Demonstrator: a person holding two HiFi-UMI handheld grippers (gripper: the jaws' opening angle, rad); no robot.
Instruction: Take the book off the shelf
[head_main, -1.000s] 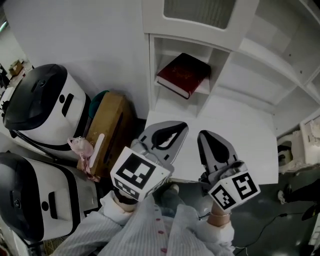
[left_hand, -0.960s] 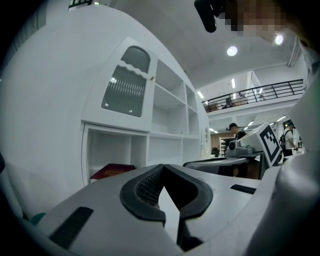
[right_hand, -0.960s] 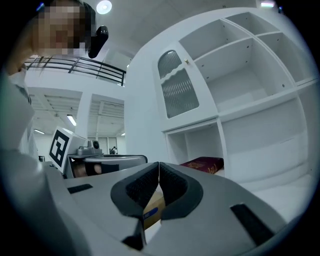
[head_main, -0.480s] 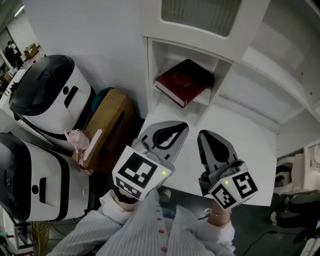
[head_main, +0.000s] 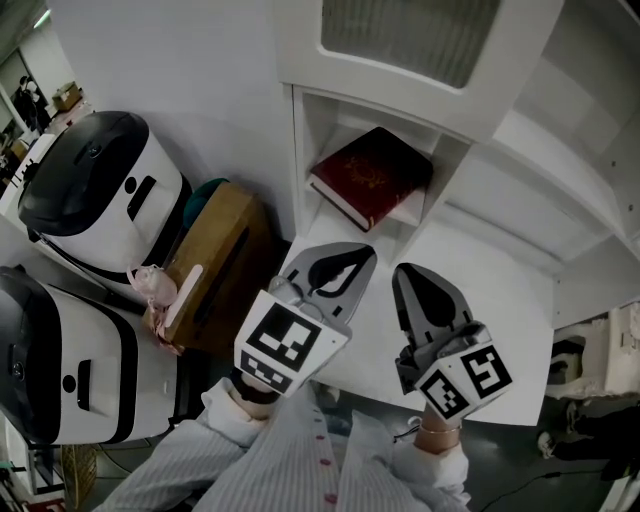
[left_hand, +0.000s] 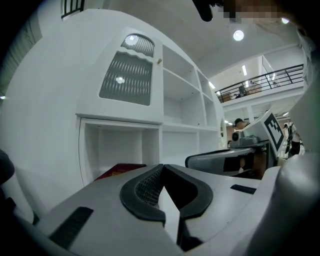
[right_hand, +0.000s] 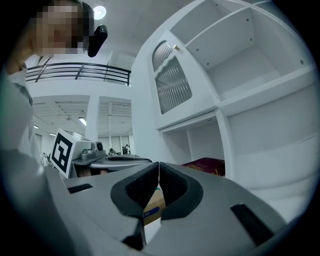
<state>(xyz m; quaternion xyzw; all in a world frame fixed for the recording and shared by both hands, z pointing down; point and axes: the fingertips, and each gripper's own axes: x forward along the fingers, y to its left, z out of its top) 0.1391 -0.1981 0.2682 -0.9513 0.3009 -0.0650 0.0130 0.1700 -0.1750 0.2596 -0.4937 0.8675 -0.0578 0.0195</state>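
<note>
A dark red book (head_main: 372, 175) lies flat in the low compartment of the white shelf unit (head_main: 305, 130), its near corner jutting past the shelf edge. It shows too as the book (left_hand: 120, 169) in the left gripper view and the book (right_hand: 206, 165) in the right gripper view. My left gripper (head_main: 352, 253) and right gripper (head_main: 408, 272) hover side by side over the white desk surface (head_main: 480, 290), both short of the book. Each has its jaws shut with nothing between them.
Two white-and-black machines (head_main: 95, 190) stand at the left. A brown cardboard box (head_main: 215, 255) with a pink item (head_main: 152, 290) leans beside the shelf unit. A ribbed cabinet door (head_main: 405, 35) sits above the book's compartment, with open shelves (head_main: 560, 150) to the right.
Both grippers have drawn closer to the shelf unit, which now fills more of the head view. The book looks nearer. Both stay shut.
</note>
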